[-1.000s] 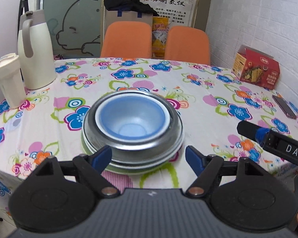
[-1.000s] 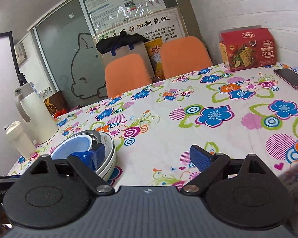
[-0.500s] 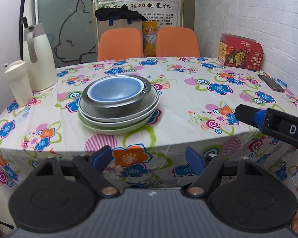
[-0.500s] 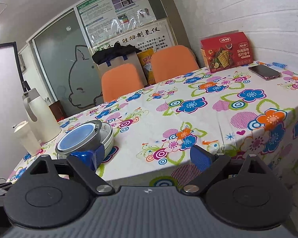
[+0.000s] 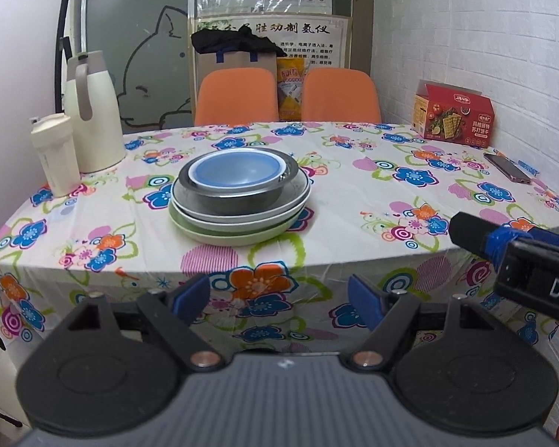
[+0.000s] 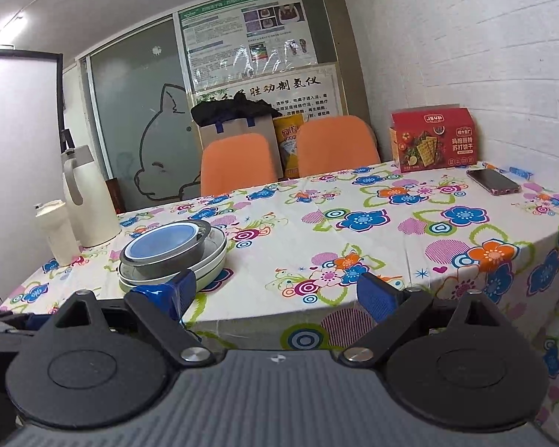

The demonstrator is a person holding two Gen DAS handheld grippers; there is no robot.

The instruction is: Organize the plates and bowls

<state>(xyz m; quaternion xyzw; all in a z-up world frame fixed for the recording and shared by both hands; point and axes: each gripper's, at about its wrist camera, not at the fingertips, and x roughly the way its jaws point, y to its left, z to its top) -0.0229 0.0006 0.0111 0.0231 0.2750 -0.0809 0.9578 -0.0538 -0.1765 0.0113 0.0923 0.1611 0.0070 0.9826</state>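
Observation:
One stack stands on the flowered table (image 5: pixel 354 201): a blue bowl (image 5: pixel 234 172) inside a steel bowl (image 5: pixel 238 199), on a white plate (image 5: pixel 294 201) over a pale green plate (image 5: pixel 238 237). The right wrist view shows the same stack, blue bowl (image 6: pixel 164 241) on top. My left gripper (image 5: pixel 278 300) hangs open and empty in front of the table's near edge, well short of the stack. My right gripper (image 6: pixel 277 294) is open and empty too, off the table's front edge, to the right of the stack. Its finger (image 5: pixel 477 234) pokes in at the right of the left wrist view.
A cream thermos jug (image 5: pixel 91 111) and a cream cup (image 5: pixel 54 154) stand at the table's left. A red cracker box (image 5: pixel 452 115) and a phone (image 5: pixel 507 167) lie at the right by the brick wall. Two orange chairs (image 5: pixel 238 97) stand behind the table.
Both grippers have pulled back from the stack, past the table's front edge. The stack now looks smaller and farther away; it has not moved. Both grippers stay open.

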